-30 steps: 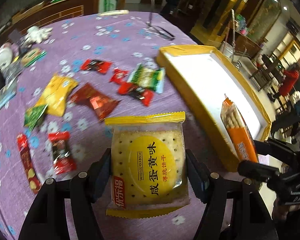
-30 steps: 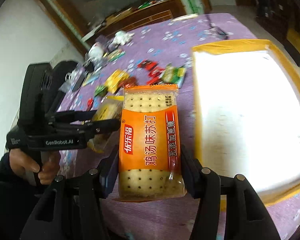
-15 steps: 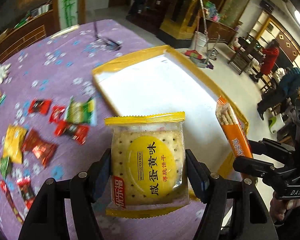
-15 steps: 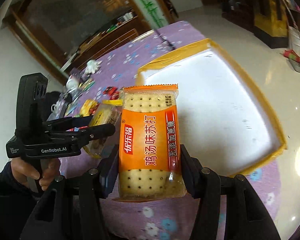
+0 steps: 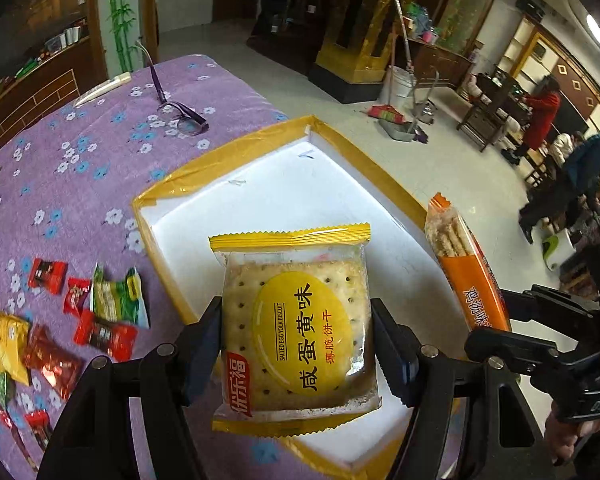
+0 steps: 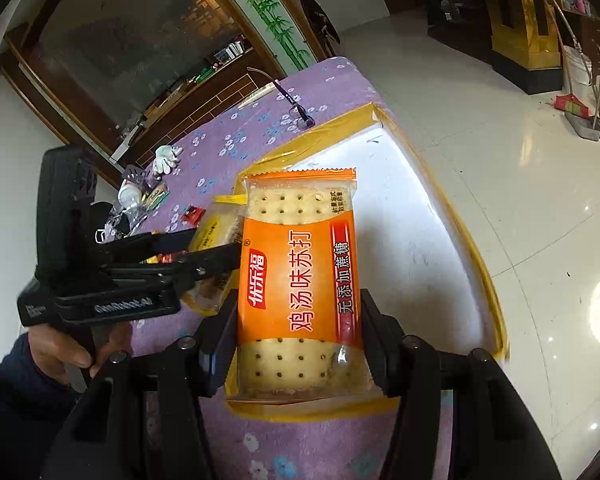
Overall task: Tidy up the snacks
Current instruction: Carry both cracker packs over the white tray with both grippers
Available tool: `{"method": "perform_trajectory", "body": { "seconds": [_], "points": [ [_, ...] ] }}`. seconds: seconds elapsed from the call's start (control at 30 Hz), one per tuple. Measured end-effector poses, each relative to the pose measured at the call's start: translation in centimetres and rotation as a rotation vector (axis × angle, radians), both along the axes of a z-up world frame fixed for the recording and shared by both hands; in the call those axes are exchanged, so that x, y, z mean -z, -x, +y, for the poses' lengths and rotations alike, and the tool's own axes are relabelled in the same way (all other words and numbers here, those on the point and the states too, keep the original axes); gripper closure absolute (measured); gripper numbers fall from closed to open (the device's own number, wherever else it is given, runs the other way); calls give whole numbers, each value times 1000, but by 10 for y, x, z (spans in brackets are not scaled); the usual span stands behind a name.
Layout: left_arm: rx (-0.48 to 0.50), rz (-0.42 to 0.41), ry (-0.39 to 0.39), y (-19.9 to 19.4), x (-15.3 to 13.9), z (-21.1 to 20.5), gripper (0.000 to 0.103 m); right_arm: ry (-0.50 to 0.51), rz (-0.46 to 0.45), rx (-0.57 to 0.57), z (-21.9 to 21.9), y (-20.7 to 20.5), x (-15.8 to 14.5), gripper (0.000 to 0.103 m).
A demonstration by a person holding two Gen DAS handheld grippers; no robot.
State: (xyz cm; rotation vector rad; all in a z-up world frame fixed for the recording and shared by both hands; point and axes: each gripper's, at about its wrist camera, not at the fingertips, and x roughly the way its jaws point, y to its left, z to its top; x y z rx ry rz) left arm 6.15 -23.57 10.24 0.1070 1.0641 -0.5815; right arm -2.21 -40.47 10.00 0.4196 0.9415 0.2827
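1. Left gripper [image 5: 298,346] is clamped on a square yellow-edged clear pack of salted egg yolk biscuit [image 5: 296,332]; the pack hides the box floor behind it and its lower seam covers the near box rim.
2. Right gripper [image 6: 298,334] is clamped on a long orange soda cracker pack [image 6: 298,288]. In the left wrist view only this pack's side edge shows, and the right tool body is cut off at the frame edge.
3. Both packs hang above the shallow white cardboard box with yellow taped rim [image 5: 228,160]; whether either touches the floor of the box cannot be told.
4. In the right wrist view, the left tool blocks most of the loose snacks; only a red wrapper or two peek out.
5. The hand on the left handle [image 6: 72,350] is partly cropped, sleeve dark.
6. Surface: purple flowered tablecloth [image 5: 60,152]. Small red candy wrappers [image 5: 104,334], a green snack bag [image 5: 114,294] and a yellow snack pouch [image 5: 10,346] lie left of the box, apart from it.
7. Purple-framed eyeglasses [image 5: 182,118] lie beyond the box's far corner.
8. Room: glossy pale tiled floor [image 6: 520,184], dark wood furniture, people far off, blurred.
9. The box's right side sits along the table edge, floor directly beyond; the box interior is bare white.
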Motion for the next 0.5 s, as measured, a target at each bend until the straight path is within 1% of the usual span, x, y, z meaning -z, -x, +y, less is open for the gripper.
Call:
{"method": "perform_trajectory", "body": {
  "seconds": [0.13,0.23,0.3,0.37,0.5],
  "points": [
    [-69,12,-8,-24,12,-2,30,-6,17,-10,-4,-35,3,48],
    [-119,8,-29,-38,22,-3,30,0,36,-16,-6,-64,9,48],
    [-148,18,-51,-48,32,-5,30,15,66,-18,-5,-86,18,48],
    [-168,28,-53,-54,39,-6,30,17,92,-20,-2,-105,26,48],
    [-193,14,-71,-64,46,-8,30,51,145,-32,5,-141,42,48]
  ]
}}
